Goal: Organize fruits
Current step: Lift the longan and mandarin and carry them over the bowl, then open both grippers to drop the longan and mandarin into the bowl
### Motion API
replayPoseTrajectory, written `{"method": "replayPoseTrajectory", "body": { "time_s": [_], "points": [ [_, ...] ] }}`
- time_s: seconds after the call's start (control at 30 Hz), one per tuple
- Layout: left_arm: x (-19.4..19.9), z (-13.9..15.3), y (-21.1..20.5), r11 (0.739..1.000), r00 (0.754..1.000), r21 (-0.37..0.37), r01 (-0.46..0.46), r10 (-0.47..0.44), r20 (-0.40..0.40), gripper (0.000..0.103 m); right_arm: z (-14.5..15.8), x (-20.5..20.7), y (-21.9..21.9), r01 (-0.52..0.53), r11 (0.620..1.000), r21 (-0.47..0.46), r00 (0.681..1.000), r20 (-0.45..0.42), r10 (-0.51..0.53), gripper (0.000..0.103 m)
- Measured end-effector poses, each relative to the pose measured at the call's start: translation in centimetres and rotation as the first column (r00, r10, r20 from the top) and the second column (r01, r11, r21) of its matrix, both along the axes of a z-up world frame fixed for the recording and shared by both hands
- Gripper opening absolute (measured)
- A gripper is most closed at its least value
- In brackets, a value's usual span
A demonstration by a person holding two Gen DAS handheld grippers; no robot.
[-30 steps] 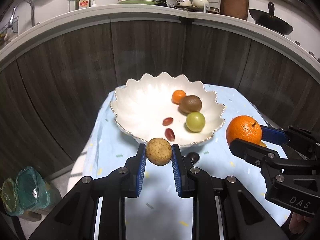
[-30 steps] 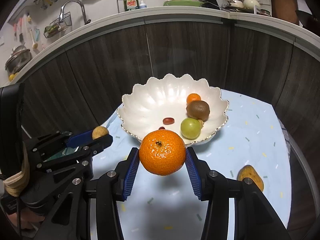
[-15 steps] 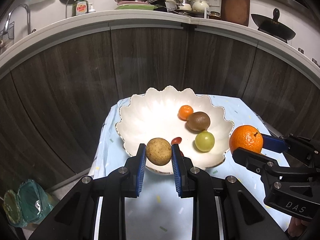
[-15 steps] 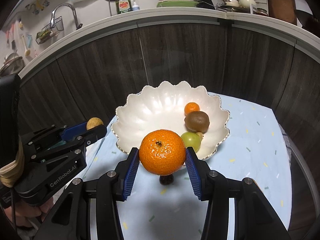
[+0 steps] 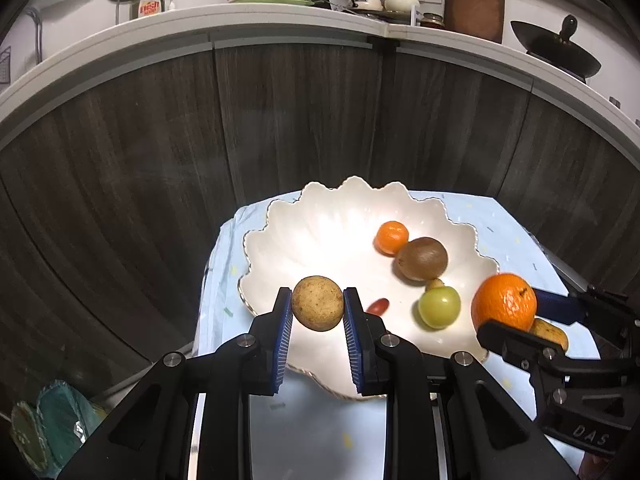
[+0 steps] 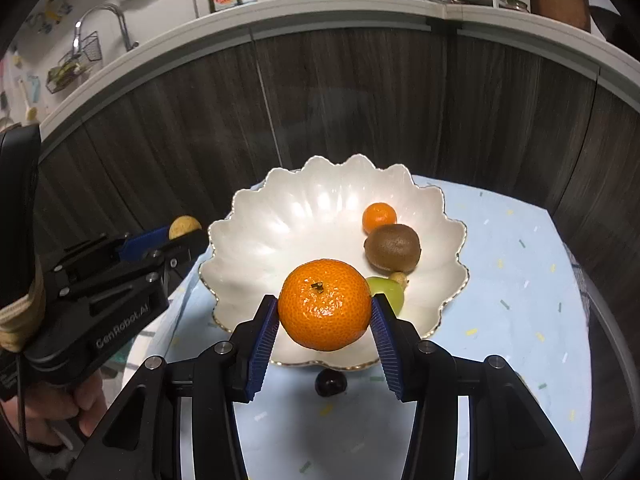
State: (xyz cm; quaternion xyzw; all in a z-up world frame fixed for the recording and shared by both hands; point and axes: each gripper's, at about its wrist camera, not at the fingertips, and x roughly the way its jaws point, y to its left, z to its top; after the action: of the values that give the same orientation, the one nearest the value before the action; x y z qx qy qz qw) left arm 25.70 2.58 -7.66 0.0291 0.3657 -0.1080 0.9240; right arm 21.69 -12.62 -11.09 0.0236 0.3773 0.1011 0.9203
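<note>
Dark wood-grain cabinet fronts (image 5: 304, 120) curve across the background, w/ a white counter (image 6: 320, 12) full of kitchenware along the top of both views. Below sits a table under a pale blue cloth (image 6: 520, 280), and on it a white scalloped bowl (image 5: 320, 232) at frame centre. Inside the bowl, right half: small mandarin (image 5: 392, 237), kiwi (image 5: 422, 258) just below it, green fruit (image 5: 439, 307) lower still, red grape (image 5: 378, 306) near bottom centre. Left gripper (image 5: 317, 312) is clamped on a round tan fruit (image 5: 317, 309), held over the bowl's near-left rim. Right gripper (image 6: 325, 316) pinches a big orange (image 6: 325, 305) between its blue pads, over the bowl's near edge. A dark fruit (image 6: 330, 383) lies on the cloth just below the rim, lower centre of the right wrist view. A yellowish fruit (image 5: 550, 332) shows partly behind the right gripper at the left view's right side; can't tell what it is.
</note>
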Motion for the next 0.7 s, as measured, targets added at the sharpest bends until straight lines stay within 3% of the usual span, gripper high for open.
{"method": "replayPoseTrajectory", "body": {
  "time_s": [0.7],
  "points": [
    [6.3, -3.5, 0.7, 0.996, 0.992, 0.031, 0.085, -0.082, -0.095, 0.026, -3.7, 3.2, 3.4, 0.008, 0.999, 0.037, 0.991, -0.134, -0.003, 0.048]
  ]
}}
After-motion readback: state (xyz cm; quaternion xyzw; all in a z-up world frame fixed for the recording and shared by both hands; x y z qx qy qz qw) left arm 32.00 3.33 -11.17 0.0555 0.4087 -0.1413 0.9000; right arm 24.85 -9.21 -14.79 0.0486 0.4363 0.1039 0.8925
